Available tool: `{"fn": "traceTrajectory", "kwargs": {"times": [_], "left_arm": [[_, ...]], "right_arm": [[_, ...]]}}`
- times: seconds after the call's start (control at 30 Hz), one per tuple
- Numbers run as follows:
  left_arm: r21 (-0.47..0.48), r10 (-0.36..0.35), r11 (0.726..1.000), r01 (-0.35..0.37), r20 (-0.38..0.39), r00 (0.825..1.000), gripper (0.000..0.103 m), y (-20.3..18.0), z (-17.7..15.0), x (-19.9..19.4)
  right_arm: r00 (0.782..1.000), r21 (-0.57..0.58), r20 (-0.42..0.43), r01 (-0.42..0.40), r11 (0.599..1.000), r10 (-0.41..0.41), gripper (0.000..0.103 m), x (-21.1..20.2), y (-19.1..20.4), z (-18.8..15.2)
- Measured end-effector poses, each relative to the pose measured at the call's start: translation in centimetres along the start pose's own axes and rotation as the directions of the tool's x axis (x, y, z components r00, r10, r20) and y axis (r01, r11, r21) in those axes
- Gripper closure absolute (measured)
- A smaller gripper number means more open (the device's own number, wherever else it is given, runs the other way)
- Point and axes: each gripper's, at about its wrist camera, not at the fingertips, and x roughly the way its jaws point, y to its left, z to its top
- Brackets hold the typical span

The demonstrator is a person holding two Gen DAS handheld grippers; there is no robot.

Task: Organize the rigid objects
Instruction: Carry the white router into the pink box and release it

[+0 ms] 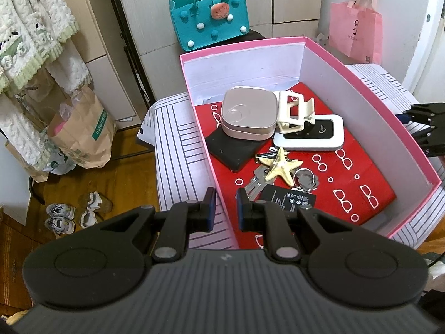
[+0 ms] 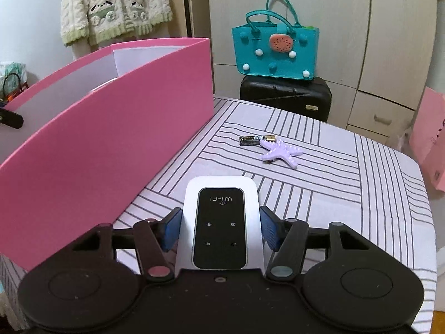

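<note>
A pink box [image 1: 389, 117] with a red floor holds a pink tin [image 1: 249, 114], a cream phone stand [image 1: 294, 111], a white Wi-Fi router [image 1: 310, 136], a black pad [image 1: 230, 149], a yellow starfish [image 1: 281, 165], keys [image 1: 256, 181] and a black card [image 1: 289, 199]. My left gripper [image 1: 225, 208] is open and empty above the box's near left wall. My right gripper [image 2: 219, 229] is shut on a second white Wi-Fi router [image 2: 221, 222], just above the striped table beside the box's outer wall [image 2: 111, 144]. A purple starfish [image 2: 281, 151] and a battery [image 2: 256, 140] lie on the table.
The striped tablecloth [image 2: 347, 194] covers the table. A teal bag [image 2: 275, 53] sits on a black suitcase [image 2: 286, 96] behind it. A pink paper bag [image 1: 356, 33] hangs at the right. Paper bags [image 1: 83, 133] and shoes [image 1: 75, 213] are on the floor at the left.
</note>
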Motion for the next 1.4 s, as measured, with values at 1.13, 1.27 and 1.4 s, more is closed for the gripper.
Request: {"fn": "traceTrajectory", "kwargs": {"times": [1.13, 1.27, 1.4], "left_arm": [[-0.019, -0.010, 1.000, 0.010, 0.029, 1.000, 0.090, 0.2, -0.5, -0.1], [-0.043, -0.007, 0.999, 0.009, 0.037, 0.999, 0.090, 0.2, -0.7, -0.2], [-0.058, -0.005, 0.998, 0.007, 0.037, 0.999, 0.090, 0.2, -0.7, -0.3]], "right_arm": [[0.939, -0.179, 0.046, -0.328, 0.928, 0.341, 0.039, -5.8, 11.5, 8.3], [0.934, -0.228, -0.065, -0.355, 0.907, 0.350, 0.038, -5.0, 12.2, 8.1], [0.959, -0.268, -0.073, -0.282, 0.921, 0.273, 0.038, -4.8, 12.7, 7.7]]}}
